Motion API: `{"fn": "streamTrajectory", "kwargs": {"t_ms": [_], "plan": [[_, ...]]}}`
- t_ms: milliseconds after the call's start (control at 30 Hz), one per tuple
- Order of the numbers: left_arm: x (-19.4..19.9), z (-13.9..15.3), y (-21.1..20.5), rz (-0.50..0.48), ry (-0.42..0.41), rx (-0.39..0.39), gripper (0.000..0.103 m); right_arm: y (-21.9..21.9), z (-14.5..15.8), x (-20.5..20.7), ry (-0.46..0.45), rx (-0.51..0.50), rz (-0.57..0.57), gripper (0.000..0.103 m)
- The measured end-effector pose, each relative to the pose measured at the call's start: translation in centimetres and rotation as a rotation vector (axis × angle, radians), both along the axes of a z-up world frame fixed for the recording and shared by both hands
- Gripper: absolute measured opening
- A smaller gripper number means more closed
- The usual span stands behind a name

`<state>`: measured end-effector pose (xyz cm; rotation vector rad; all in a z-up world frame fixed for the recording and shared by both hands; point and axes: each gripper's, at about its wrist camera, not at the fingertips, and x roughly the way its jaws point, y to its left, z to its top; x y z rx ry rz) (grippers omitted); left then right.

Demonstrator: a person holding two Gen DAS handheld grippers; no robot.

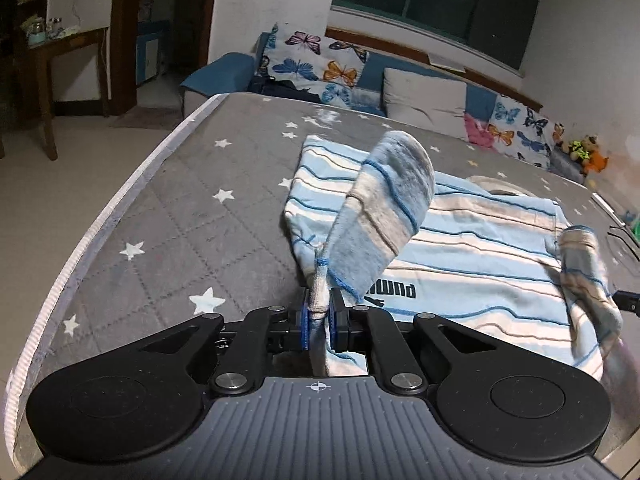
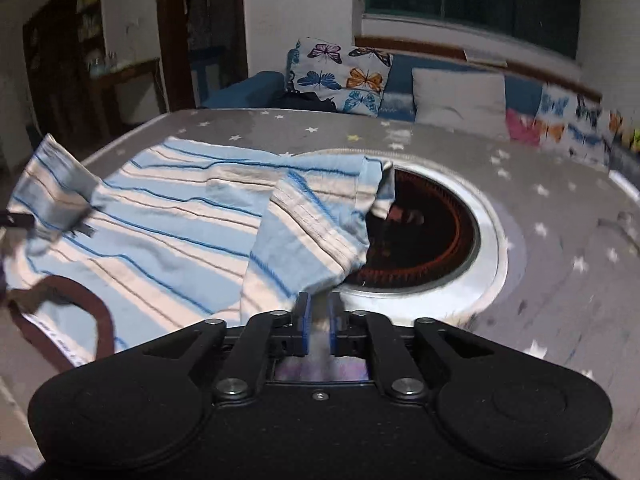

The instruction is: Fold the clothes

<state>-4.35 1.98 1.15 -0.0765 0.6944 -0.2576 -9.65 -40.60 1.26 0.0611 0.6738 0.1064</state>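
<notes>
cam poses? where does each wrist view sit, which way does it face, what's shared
Left wrist: on the left gripper, facing along its fingers, which are shut on the striped T-shirt's sleeve.
Right wrist: on the right gripper, jaws slightly apart, facing the shirt and the round recessed heater.
Shared: T-shirt, star-print table cover, butterfly cushions.

Butterfly-print cushions (image 1: 316, 62) and a plain pillow (image 1: 424, 98) are being propped along the blue sofa (image 1: 218, 74) behind the star-patterned surface (image 1: 192, 216)

Two wrist fisheyes, low and close, faced the window; both shared the striped shirt (image 1: 480, 256) (image 2: 160, 232).
</notes>
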Motion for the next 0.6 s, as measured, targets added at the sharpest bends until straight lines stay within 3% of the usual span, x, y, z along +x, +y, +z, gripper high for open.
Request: {"fn": "streamTrajectory", "kwargs": {"t_ms": [133, 233, 333, 600], "plan": [[-0.3, 0.2, -0.3, -0.029, -0.019, 0.022, 0.014, 0.2, -0.3, -1.2, 0.006, 0.045, 0.020, 0.027], [-0.6, 0.4, -0.7, -0.047, -0.031, 0.033, 0.024, 0.3, 0.0, -2.1, -0.002, 0.081, 0.047, 0.029], [-0.7, 0.6, -1.1, -0.067, -0.046, 0.058, 0.030, 0.9, 0.3, -2.4, -0.010, 0.101, 0.074, 0.036], [-1.4, 0.5, -2.3, -0.147, -0.067, 0.119, 0.036, 3.6, -0.4, -1.1, 0.012, -0.002, 0.132, 0.041]]}}
